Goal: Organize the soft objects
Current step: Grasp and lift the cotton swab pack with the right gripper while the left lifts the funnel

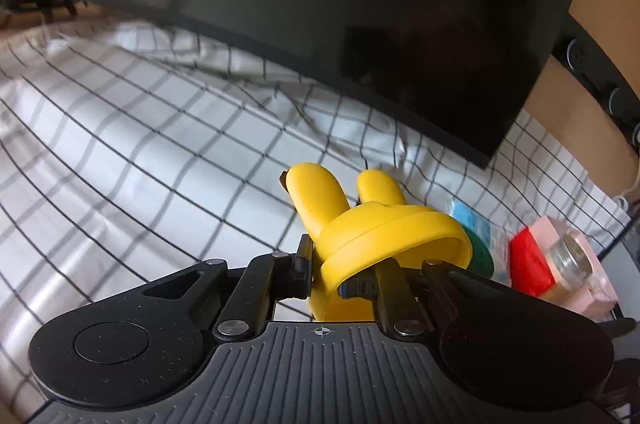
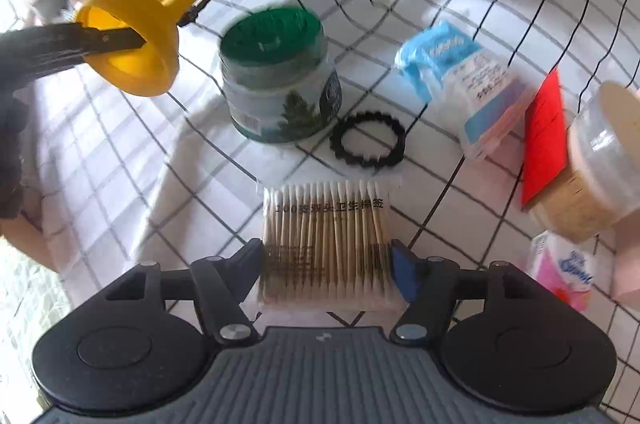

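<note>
A soft yellow rubber ring with two ear-like prongs [image 1: 360, 220] hangs above the checked cloth. My left gripper [image 1: 336, 272] is shut on it, with one finger through the ring. The right wrist view shows the same yellow ring [image 2: 132, 40] in the left gripper [image 2: 170, 24] at the upper left. A clear pack of cotton swabs [image 2: 324, 236] lies between the fingers of my right gripper [image 2: 326, 260], and both pads press against its sides. A black scalloped hair tie [image 2: 368, 138] lies flat on the cloth just beyond the pack.
A green-lidded jar [image 2: 280, 80] stands beyond the swabs, with a blue and white packet [image 2: 460, 76] to its right. Red card [image 2: 544, 140], a clear tape roll [image 2: 600, 160] and a pink tissue pack [image 2: 564, 272] crowd the right. A dark monitor [image 1: 320, 24] lines the back.
</note>
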Demonstrator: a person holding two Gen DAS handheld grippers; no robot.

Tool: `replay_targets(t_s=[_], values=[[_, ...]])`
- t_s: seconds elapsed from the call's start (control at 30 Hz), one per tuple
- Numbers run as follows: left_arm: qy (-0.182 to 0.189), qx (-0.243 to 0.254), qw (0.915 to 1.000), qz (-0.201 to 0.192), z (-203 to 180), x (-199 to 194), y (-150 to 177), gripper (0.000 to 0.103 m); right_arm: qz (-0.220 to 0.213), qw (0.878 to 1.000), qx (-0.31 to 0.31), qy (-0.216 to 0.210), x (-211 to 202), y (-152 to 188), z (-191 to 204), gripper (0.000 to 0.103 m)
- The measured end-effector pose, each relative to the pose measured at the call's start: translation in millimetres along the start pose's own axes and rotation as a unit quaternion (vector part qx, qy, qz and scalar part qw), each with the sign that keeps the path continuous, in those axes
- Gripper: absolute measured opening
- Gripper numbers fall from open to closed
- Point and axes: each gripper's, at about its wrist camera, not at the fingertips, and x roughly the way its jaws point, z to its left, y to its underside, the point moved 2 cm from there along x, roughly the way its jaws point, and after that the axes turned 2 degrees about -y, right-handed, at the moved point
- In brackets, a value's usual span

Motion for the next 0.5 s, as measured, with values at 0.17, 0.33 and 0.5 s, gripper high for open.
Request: replay_targets(t_s=[0.17,0.33,0.5], values=[[-0.017,0.008,0.9992,-0.034,-15.5,-27.3,-23.6,0.013,-0.048,0.999,-0.019,-0.017,-55.5,-12.0,-6.8,0.067],[-0.026,0.022,0.9967,-0.074,-48.7,-57.0,-52.7,0.013,-0.126,0.991,-0.038,-0.022,-125.2,-30.7,-19.4,0.067],[-0.014,0.027,0.9941,-0.104,-93.3,-76.2,-73.8,0.013,-0.204,0.978,-0.052,-0.004,-185.5,-39.7,-44.6,0.067]])
